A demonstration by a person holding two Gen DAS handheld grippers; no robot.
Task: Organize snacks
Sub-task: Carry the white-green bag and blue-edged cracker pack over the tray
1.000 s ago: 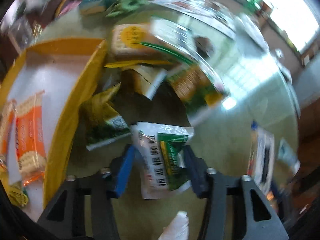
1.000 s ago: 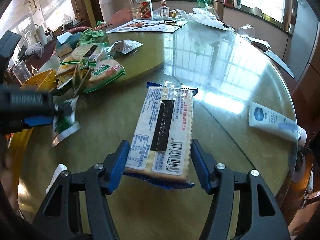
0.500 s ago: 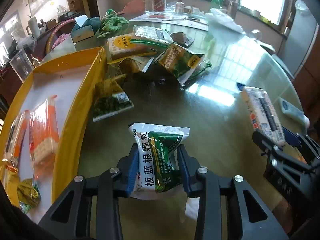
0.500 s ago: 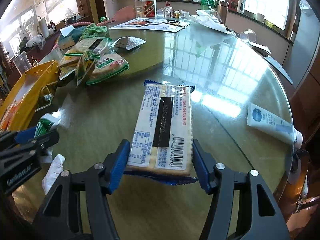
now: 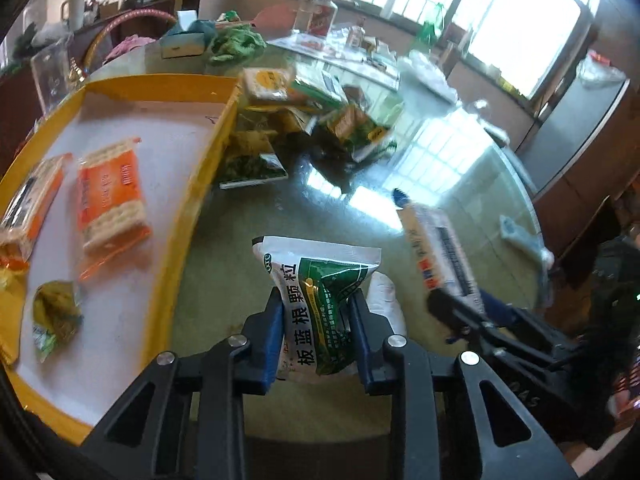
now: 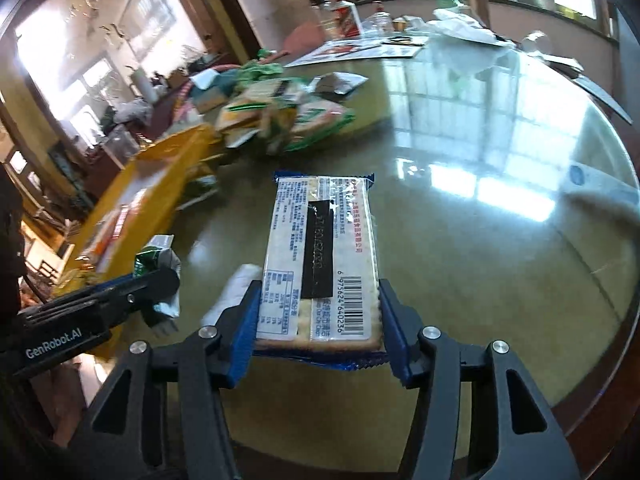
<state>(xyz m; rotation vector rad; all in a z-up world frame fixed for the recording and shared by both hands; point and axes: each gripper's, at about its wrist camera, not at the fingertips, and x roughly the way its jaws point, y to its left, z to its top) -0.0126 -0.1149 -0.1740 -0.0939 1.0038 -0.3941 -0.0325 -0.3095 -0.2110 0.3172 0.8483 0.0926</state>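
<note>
My left gripper is shut on a green and white sachet and holds it above the round glass table, just right of the yellow tray. The tray holds orange cracker packs and a small green packet. My right gripper is shut on a blue and white cracker pack, also seen in the left wrist view. The left gripper and its sachet show at the left of the right wrist view. A pile of loose snacks lies beyond the tray.
A white crumpled tissue lies on the table under the grippers. A white tube lies at the table's right edge. Bottles, papers and plastic bags crowd the far side. A tissue box and green cloth sit behind the tray.
Both grippers keep their packs. The left gripper has swung left toward the tray, which now fills more of its view. The right gripper has also turned left, closer to the left one.
</note>
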